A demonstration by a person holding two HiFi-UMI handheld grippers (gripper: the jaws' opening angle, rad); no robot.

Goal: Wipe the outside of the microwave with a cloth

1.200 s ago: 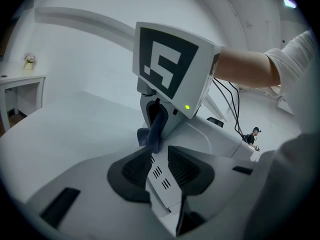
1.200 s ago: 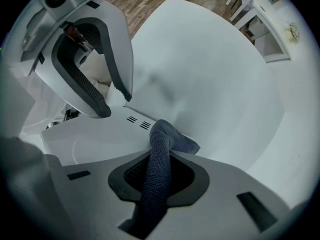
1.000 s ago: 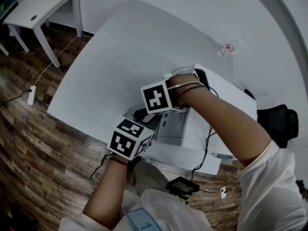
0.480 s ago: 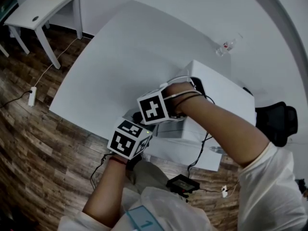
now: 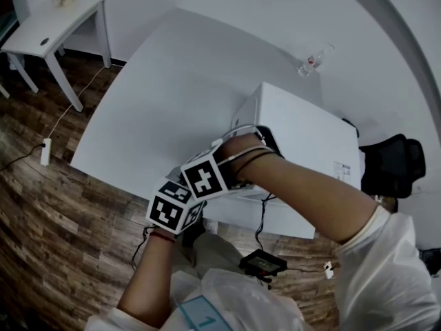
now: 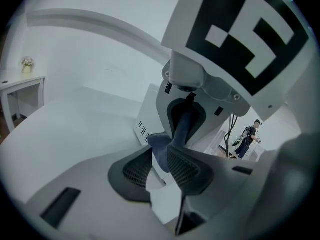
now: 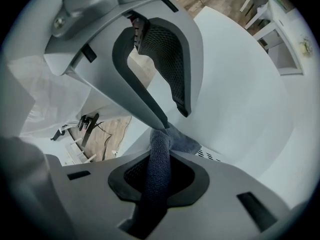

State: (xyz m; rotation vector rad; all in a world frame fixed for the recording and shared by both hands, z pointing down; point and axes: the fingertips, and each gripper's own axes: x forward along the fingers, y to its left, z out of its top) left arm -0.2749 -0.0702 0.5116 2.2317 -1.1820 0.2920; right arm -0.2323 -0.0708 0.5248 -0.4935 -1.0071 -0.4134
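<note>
The white microwave (image 5: 303, 133) stands on the white table (image 5: 158, 102), towards its near right. My right gripper (image 5: 219, 185) is at the microwave's near left corner, shut on a dark blue cloth (image 7: 157, 169). The cloth's free end lies against the vented side wall (image 7: 210, 156). In the left gripper view the right gripper (image 6: 185, 129) hangs just ahead, with the cloth (image 6: 159, 146) below it. My left gripper (image 5: 189, 209) is lower, at the table's near edge. Its jaws (image 6: 160, 154) stand slightly apart, holding nothing.
A clear bottle (image 5: 310, 62) lies on the table behind the microwave. A black chair (image 5: 389, 164) is at the right. A small white side table (image 5: 52, 29) stands far left. A power strip (image 5: 45, 152) and a black device (image 5: 262, 264) with cables lie on the wood floor.
My right gripper has slid with the cloth off the microwave's top, towards its near left corner. More of the top now shows. The left gripper shifted slightly left.
</note>
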